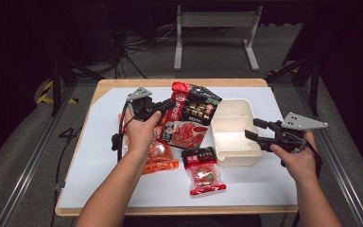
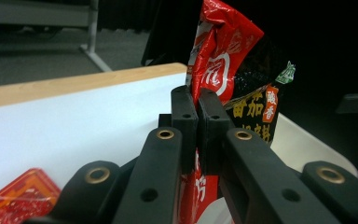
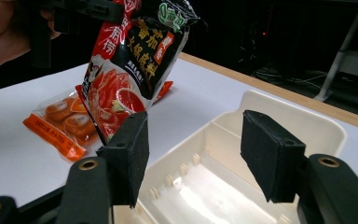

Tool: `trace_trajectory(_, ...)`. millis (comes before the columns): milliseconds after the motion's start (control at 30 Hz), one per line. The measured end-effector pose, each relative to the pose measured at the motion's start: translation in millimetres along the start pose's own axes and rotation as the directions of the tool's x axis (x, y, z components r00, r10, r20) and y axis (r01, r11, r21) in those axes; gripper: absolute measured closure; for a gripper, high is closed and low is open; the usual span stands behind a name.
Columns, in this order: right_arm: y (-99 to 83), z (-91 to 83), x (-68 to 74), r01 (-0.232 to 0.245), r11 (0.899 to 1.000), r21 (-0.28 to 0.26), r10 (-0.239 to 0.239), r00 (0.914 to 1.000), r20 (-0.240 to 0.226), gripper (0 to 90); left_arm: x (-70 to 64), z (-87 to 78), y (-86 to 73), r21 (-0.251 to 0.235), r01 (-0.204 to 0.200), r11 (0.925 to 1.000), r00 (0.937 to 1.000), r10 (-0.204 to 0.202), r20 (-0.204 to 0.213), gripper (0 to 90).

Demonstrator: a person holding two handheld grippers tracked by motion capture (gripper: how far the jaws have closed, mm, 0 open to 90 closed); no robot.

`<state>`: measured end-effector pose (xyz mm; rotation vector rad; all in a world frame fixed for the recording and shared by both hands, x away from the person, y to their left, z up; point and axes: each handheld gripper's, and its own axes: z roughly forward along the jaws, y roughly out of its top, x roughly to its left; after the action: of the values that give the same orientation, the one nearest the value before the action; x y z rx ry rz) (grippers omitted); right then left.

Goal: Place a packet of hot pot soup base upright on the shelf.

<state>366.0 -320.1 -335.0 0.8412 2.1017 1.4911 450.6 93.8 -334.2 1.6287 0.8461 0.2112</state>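
Observation:
A large black-and-red sauce packet hangs lifted above the white table mat, pinched at its edge by my left gripper. In the left gripper view both jaws press flat on the packet, and my left gripper is shut on it. My right gripper stands open at the right rim of a cream plastic box. In the right gripper view its pads straddle the box wall, with my right gripper holding nothing and the packet hanging beyond.
An orange snack bag lies under my left forearm; it is the orange bag in the right gripper view. A small red packet rests near the table's front. A metal frame stands on the floor beyond.

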Motion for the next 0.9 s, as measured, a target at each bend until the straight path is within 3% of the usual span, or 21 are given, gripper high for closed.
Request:
trace_trajectory(300, 23.6, 23.0, 18.4, 0.0, 1.0, -0.005, 0.0, 0.9989, -0.048, 44.0, -19.8, -11.6, 6.4, -0.044, -0.059, 0.9972, 0.9978, 0.061, 0.025, 87.5)
trace_trajectory(400, 31.0, 26.1, 22.0, -0.032, 0.999, -0.036, 0.03, 0.9977, -0.061, 44.0, -29.1, -15.3, 7.4, -0.06, -0.092, 0.994, 0.9947, 0.094, 0.041, 87.5)
trace_trajectory(900, 53.2, 53.0, 31.5, -0.032, 0.999, 0.002, 0.032, 0.9952, -0.093, 40.4, -46.6, -19.8, 1.9, -0.069, -0.114, 0.9911, 0.9874, 0.121, 0.102, 87.5)
